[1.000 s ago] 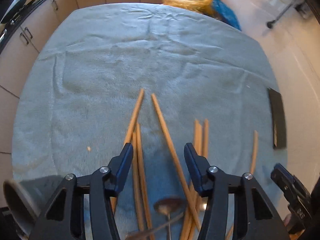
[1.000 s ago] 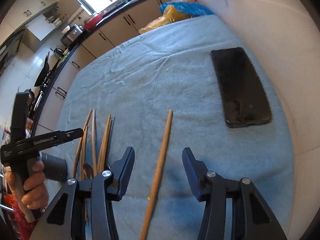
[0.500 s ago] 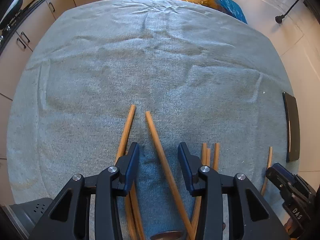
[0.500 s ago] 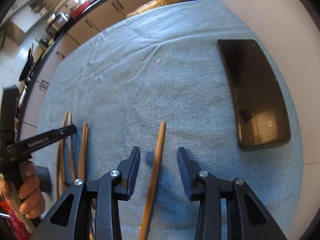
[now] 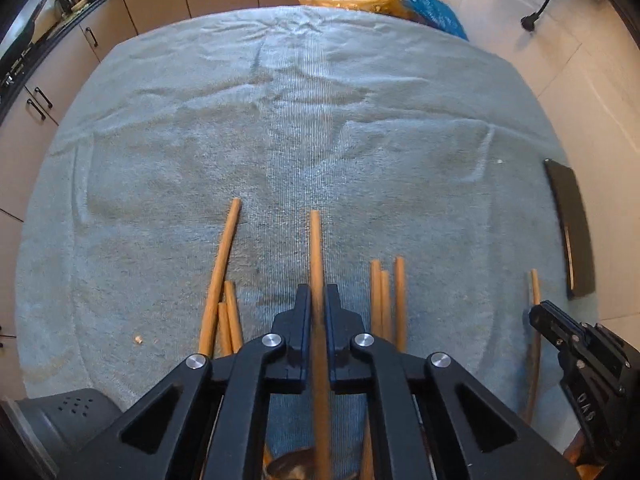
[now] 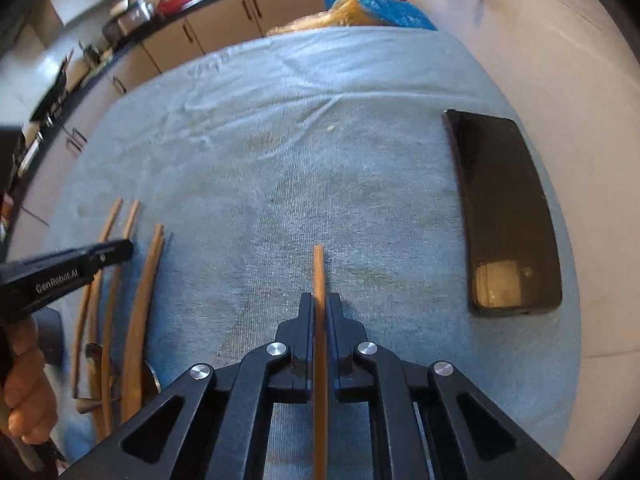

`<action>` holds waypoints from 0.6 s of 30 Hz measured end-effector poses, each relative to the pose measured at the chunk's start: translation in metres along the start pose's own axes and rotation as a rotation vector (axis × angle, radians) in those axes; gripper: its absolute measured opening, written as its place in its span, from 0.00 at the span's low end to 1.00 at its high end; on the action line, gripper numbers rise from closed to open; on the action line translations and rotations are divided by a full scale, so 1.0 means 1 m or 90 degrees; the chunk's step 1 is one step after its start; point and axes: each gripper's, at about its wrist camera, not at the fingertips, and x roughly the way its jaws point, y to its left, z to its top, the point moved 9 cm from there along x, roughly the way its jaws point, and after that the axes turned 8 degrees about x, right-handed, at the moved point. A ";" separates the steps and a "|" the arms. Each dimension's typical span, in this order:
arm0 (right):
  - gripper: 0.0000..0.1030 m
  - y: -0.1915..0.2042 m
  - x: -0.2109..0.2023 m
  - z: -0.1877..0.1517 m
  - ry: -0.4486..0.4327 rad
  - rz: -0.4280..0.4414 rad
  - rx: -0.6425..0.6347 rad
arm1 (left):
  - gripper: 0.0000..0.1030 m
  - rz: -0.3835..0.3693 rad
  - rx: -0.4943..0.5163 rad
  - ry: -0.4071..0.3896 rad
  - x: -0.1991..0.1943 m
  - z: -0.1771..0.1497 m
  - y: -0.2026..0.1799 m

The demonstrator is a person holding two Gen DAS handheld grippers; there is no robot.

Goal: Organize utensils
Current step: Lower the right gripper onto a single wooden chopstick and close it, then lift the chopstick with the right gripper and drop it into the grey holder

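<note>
Two grippers, both clamped: left gripper (image 5: pixel 319 300) pinches one long wooden chopstick (image 5: pixel 315 248), right gripper (image 6: pixel 319 308) pinches another wooden chopstick (image 6: pixel 319 272), both over the blue-grey towel (image 5: pixel 320 128); loose sticks (image 5: pixel 386 300) alongside.

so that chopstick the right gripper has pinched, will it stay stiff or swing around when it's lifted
The chopstick looks like straight, rigid wood, so it likely won't flop. The right gripper pinches it near the far tip, with most of its length trailing back, so it may pivot or droop. It looks round and smooth, so it could slip, or roll on the towel if dropped.
</note>
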 end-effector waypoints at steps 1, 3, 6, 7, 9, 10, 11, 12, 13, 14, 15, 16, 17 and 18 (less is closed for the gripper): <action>0.06 -0.001 -0.006 -0.001 -0.007 0.016 0.010 | 0.06 -0.007 -0.004 -0.008 -0.006 -0.001 0.000; 0.06 -0.004 -0.021 -0.001 -0.030 0.035 0.027 | 0.06 -0.017 -0.005 -0.026 -0.017 0.000 -0.002; 0.06 -0.004 -0.049 -0.004 -0.071 0.066 0.039 | 0.06 -0.033 -0.005 -0.054 -0.039 -0.004 -0.005; 0.06 -0.003 -0.057 -0.005 -0.084 0.076 0.041 | 0.06 -0.033 -0.003 -0.065 -0.046 -0.005 -0.005; 0.06 0.003 -0.078 -0.007 -0.117 0.105 0.040 | 0.06 -0.038 0.002 -0.090 -0.065 -0.009 -0.007; 0.06 0.003 -0.085 -0.007 -0.131 0.107 0.040 | 0.06 -0.041 0.005 -0.097 -0.071 -0.010 -0.009; 0.06 0.005 -0.093 -0.007 -0.147 0.113 0.039 | 0.06 -0.041 0.007 -0.107 -0.078 -0.013 -0.009; 0.06 0.008 -0.101 -0.006 -0.163 0.126 0.037 | 0.06 -0.039 0.010 -0.121 -0.088 -0.015 -0.010; 0.06 0.013 -0.109 -0.007 -0.174 0.139 0.033 | 0.06 -0.041 0.013 -0.128 -0.095 -0.018 -0.011; 0.06 0.017 -0.115 -0.008 -0.186 0.142 0.030 | 0.06 -0.044 0.017 -0.137 -0.101 -0.022 -0.012; 0.06 0.020 -0.125 -0.010 -0.207 0.143 0.025 | 0.06 -0.043 0.021 -0.149 -0.110 -0.025 -0.013; 0.06 0.021 -0.134 -0.013 -0.221 0.146 0.017 | 0.06 -0.040 0.026 -0.159 -0.116 -0.028 -0.015; 0.06 0.024 -0.140 -0.016 -0.233 0.149 0.011 | 0.06 -0.040 0.030 -0.168 -0.123 -0.031 -0.016; 0.06 0.027 -0.148 -0.019 -0.249 0.150 0.006 | 0.06 -0.042 0.032 -0.174 -0.128 -0.033 -0.018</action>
